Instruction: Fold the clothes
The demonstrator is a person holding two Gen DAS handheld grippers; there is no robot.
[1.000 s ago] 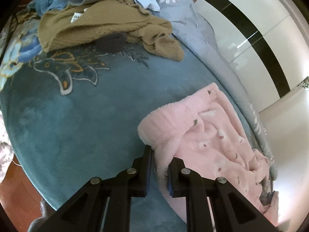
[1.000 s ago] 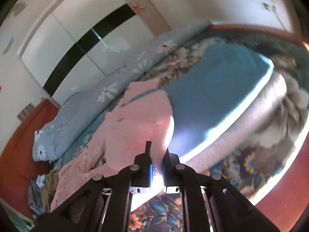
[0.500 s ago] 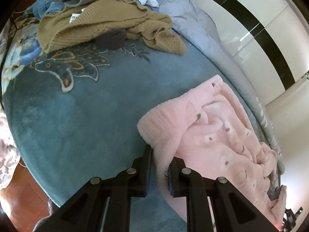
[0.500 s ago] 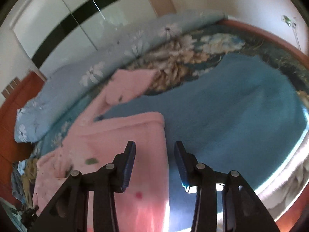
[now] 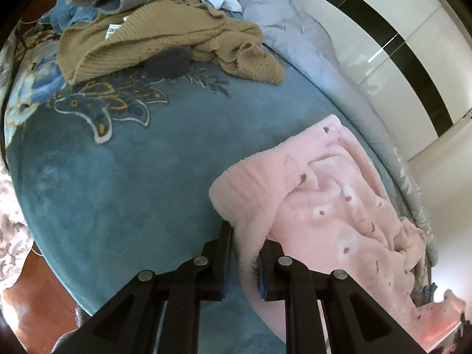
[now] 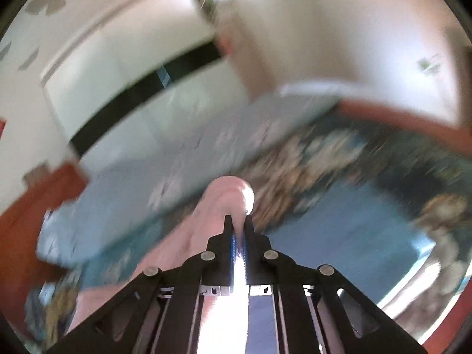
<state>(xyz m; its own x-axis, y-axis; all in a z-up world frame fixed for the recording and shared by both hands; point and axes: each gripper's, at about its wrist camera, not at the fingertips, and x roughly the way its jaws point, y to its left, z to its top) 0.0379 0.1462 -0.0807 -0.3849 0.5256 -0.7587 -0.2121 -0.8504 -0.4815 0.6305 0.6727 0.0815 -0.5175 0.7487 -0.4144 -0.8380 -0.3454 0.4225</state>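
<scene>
Both grippers pinching the pink fleece garment (image 5: pixel 339 206) on the bed.

L gripper (image 5: pixel 244 253) clamped on its thick hem to anchor it on the blue blanket (image 5: pixel 118 177); R gripper (image 6: pixel 239 227) closed on another fold, lifted, prob to carry it over; view blurry.

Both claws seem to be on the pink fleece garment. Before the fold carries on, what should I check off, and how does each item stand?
1. Left claw shut on the pink fleece garment at its ribbed edge: ok.
2. Right claw shut on the garment's far end: ok, pink cloth bunches at the tips.
3. Garment smooth between claws: not ok, it is rumpled.
4. Blue blanket bare beside the garment for laying the fold: ok.
5. Brown sweater apart from the garment: ok.
6. Right view sharp: not ok, motion blur.
</scene>
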